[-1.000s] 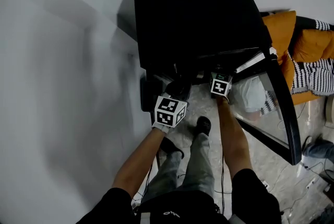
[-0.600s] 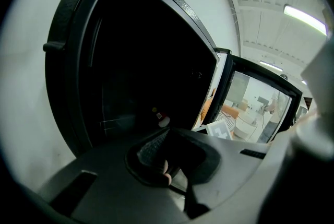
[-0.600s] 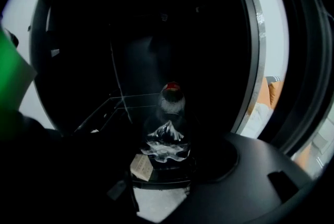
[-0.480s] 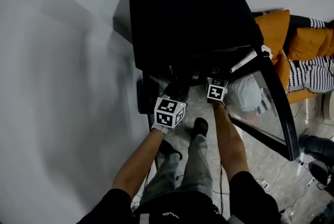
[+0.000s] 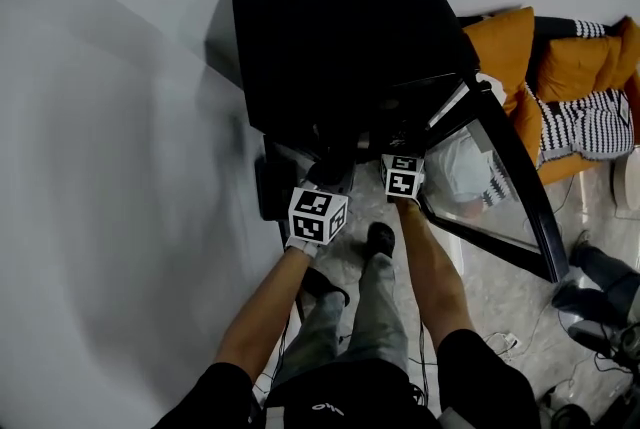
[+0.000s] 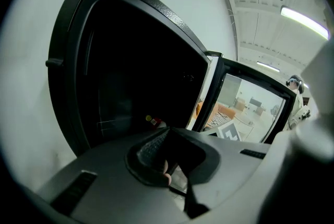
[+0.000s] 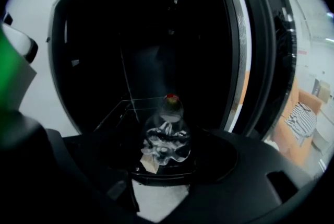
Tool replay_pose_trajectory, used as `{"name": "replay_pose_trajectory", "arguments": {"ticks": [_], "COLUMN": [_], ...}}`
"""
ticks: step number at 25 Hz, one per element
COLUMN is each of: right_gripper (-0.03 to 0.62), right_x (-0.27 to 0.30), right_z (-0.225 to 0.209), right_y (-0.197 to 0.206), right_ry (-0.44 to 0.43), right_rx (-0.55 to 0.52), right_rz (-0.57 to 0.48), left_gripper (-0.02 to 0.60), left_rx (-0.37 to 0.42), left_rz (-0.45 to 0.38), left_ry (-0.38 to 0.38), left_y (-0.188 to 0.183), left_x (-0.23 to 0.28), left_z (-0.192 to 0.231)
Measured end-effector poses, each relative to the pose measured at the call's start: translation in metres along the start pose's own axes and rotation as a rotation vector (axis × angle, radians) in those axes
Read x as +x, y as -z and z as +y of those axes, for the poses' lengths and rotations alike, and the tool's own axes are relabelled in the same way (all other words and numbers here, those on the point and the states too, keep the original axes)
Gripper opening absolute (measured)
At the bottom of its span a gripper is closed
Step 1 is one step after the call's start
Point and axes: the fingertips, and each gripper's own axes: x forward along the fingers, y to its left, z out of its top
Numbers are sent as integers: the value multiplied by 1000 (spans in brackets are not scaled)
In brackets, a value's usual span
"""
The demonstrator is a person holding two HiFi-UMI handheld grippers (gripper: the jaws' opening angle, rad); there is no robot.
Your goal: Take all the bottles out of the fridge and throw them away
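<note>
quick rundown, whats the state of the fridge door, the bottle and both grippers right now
fridge door: swung wide open.
bottle: clear, red cap on, lying base toward the camera between the right gripper's jaws.
right gripper: jaws wide, closed on the bottle.
left gripper: jaws look together, empty.

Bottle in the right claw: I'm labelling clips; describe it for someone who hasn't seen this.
Find the black fridge with its glass door open. At its opening the right claw holds a clear bottle, lobed base toward the camera. Its red cap, pointing into the dark interior, sets it apart.
</note>
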Motion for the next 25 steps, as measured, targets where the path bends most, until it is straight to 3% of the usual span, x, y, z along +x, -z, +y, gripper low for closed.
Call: {"name": "replay_pose_trajectory", "arguments": {"ticks": [10, 25], "right_gripper": [301, 299], "right_x": [-55, -156], "right_z": [11, 64], "right_y": [-17, -44], "right_ry": [16, -7], "right_rx": [-13, -66], "right_rz": [-24, -69], "left_gripper": [0, 0], "left_rx": [8, 3], "left_rz": [-29, -99], "left_ry": [23, 8], "left_y": [-10, -32], "left_x": [-40, -126], "left_z": [-16, -28]}}
